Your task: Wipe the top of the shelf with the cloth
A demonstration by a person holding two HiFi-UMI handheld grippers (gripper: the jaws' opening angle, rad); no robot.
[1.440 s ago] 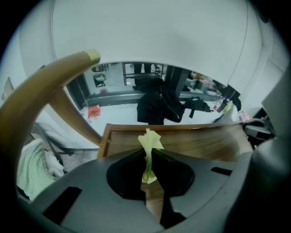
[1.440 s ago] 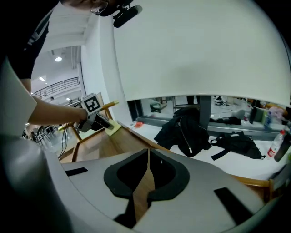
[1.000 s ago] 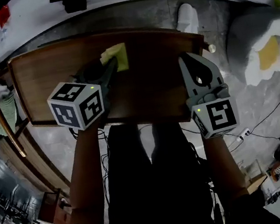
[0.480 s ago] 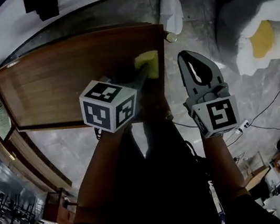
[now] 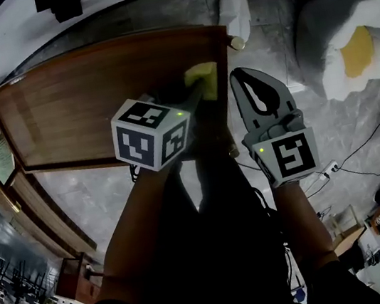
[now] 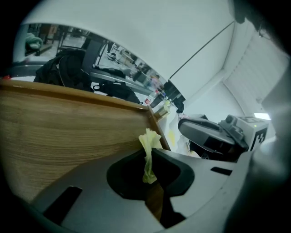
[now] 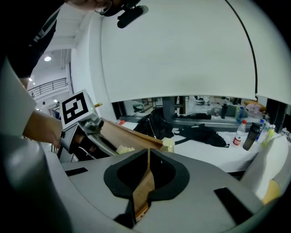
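The left hand-held gripper (image 5: 197,94) is clamped on the cloth (image 5: 203,79), a small yellow-green rag. In the left gripper view a crumpled tuft pokes out past the jaw tips and a strip of it hangs down into the hollow behind them. The cloth rests on the top of the shelf (image 5: 82,108), a brown wooden panel. In the head view the panel's long axis runs from 9 o'clock to 3 o'clock. The cloth sits at the 3 o'clock end, just inside the right edge and nearer the far side than the near one. From the left gripper's marker cube, the cloth lies toward 1 o'clock, so the gripper reaches forward and to the right across the near edge. The right hand-held gripper (image 5: 241,75) has its jaws together on nothing. Its own view shows only a thin strip of the shelf's wood through the slit between them. It hangs just beside the shelf's right edge, close to the cloth but not touching it, and takes no part in the wiping. The left arm is plainly the working one. With the cloth at the 3 o'clock end, nearly all the bare wood lies toward 9 o'clock. The next stroke would therefore most likely be a drag along the long axis toward 9 o'clock, with the rag kept pressed flat and short of the right edge.
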